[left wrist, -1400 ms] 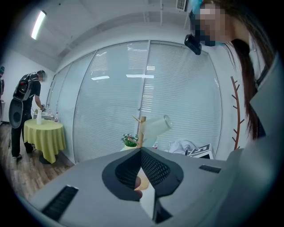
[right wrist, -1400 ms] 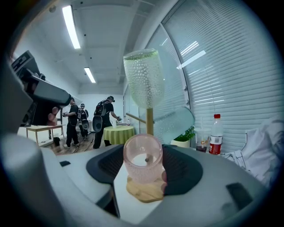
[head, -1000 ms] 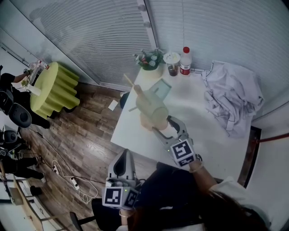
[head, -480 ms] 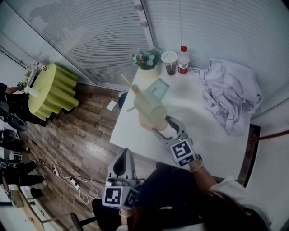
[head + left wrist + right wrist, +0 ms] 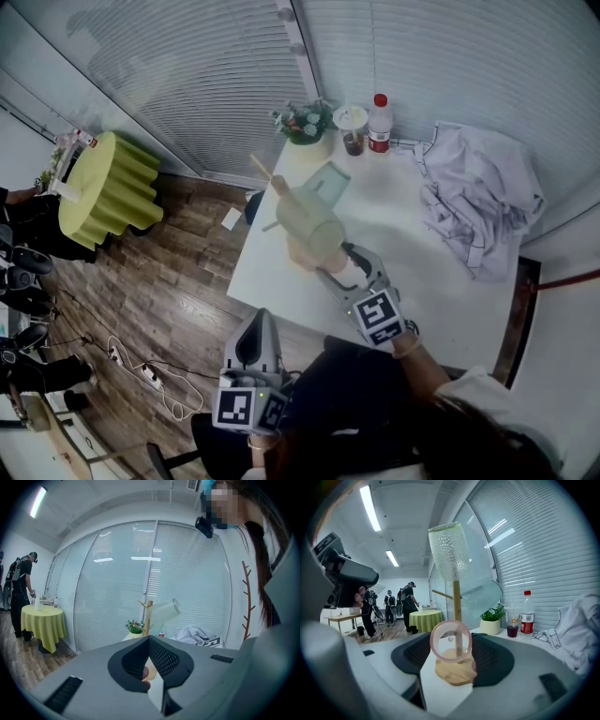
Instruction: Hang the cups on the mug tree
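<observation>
A wooden mug tree (image 5: 279,190) stands near the white table's (image 5: 412,244) left edge. A pale green cup (image 5: 314,225) and a teal cup (image 5: 329,183) hang on it. In the right gripper view the green dotted cup (image 5: 449,550) sits at the top of the pole, the teal cup (image 5: 483,599) is on a side peg, and the wooden base (image 5: 452,670) lies just ahead. My right gripper (image 5: 351,266) is at the tree's base, shut on a clear pink cup (image 5: 451,641) whose round mouth faces the camera. My left gripper (image 5: 255,328) hangs below the table edge, shut and holding nothing.
At the table's far end stand a potted plant (image 5: 305,123), a lidded drink cup (image 5: 356,130) and a red-capped bottle (image 5: 380,123). A crumpled white cloth (image 5: 481,202) covers the right side. A round yellow-green table (image 5: 111,186) and cables (image 5: 150,380) are on the wooden floor to the left.
Neither gripper nor the cups have moved noticeably. The view shifted slightly at first, and the people at the far left have moved around.
</observation>
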